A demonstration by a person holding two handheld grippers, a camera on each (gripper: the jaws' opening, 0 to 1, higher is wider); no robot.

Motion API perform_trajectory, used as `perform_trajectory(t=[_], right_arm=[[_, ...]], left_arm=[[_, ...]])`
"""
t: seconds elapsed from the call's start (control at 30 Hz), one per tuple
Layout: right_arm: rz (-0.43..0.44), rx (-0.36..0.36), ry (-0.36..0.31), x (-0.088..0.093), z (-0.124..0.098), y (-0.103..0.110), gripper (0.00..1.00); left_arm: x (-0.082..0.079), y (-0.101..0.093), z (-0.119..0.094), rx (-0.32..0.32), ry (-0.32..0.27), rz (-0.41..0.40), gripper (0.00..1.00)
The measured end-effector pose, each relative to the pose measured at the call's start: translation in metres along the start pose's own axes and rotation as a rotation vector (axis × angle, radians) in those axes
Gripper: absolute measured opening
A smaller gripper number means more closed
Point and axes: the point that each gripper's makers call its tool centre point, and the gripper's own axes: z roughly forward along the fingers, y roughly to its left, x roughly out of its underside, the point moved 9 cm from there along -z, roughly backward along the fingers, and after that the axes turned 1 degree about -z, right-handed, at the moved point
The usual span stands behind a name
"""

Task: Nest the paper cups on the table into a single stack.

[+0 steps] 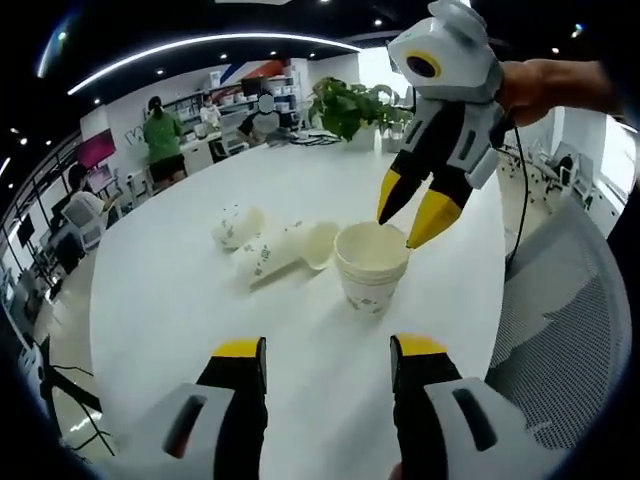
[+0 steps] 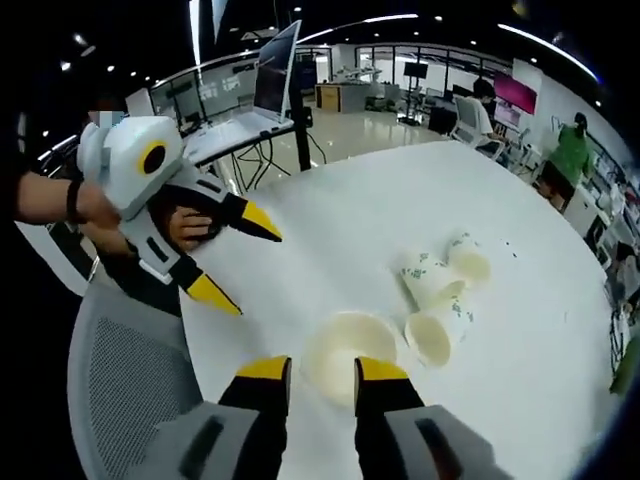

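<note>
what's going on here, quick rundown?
A person with a gripper in each hand is nesting paper cups on a white round table. An upright stack of cups stands near the table edge. The right gripper is over the stack's rim, fingers apart, holding nothing. The left gripper hangs open off to the side. Three loose cups lie tipped on their sides beside the stack, not yet nested.

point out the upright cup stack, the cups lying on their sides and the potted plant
upright cup stack (image 1: 371, 262), left gripper view, rim
cups lying on their sides (image 1: 285, 250), left gripper view, side wall
potted plant (image 1: 347, 105), left gripper view, leaves
</note>
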Motion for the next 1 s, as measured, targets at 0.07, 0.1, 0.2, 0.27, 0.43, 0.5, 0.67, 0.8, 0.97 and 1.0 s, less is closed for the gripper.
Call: perform_trajectory(t=[0.07, 0.1, 0.2, 0.27, 0.43, 0.5, 0.67, 0.8, 0.97, 1.0], right_arm=[[0.01, 0.01, -0.006, 0.003, -0.001, -0.004, 0.38], [0.012, 0.018, -0.007, 0.005, -0.002, -0.008, 0.41], [0.033, 0.042, -0.021, 0.014, -0.009, -0.009, 0.47], [0.057, 0.053, -0.035, 0.019, -0.013, -0.009, 0.49], [0.145, 0.077, -0.1, 0.027, -0.021, -0.008, 0.56], [0.163, 0.087, -0.108, 0.032, -0.023, -0.007, 0.6], [0.204, 0.107, -0.108, 0.045, -0.028, -0.003, 0.65], [0.232, 0.121, -0.131, 0.052, -0.032, 0.002, 0.67], [0.257, 0.127, -0.143, 0.061, -0.036, 0.008, 0.67], [0.258, 0.128, -0.143, 0.062, -0.036, 0.008, 0.67]], left_arm=[[-0.001, 0.001, 0.003, 0.002, 0.003, 0.01, 0.48], [-0.001, 0.003, 0.005, 0.004, 0.008, 0.019, 0.48], [-0.003, 0.007, 0.008, 0.009, 0.014, 0.032, 0.49], [-0.005, 0.009, 0.01, 0.009, 0.015, 0.037, 0.5], [-0.013, 0.019, 0.019, 0.01, 0.009, 0.032, 0.52], [-0.015, 0.018, 0.021, 0.016, 0.012, 0.031, 0.53], [-0.018, 0.027, 0.033, 0.022, 0.027, 0.054, 0.54], [-0.024, 0.032, 0.041, 0.027, 0.037, 0.074, 0.55], [-0.031, 0.038, 0.053, 0.038, 0.047, 0.108, 0.56], [-0.031, 0.039, 0.054, 0.038, 0.048, 0.111, 0.56]])
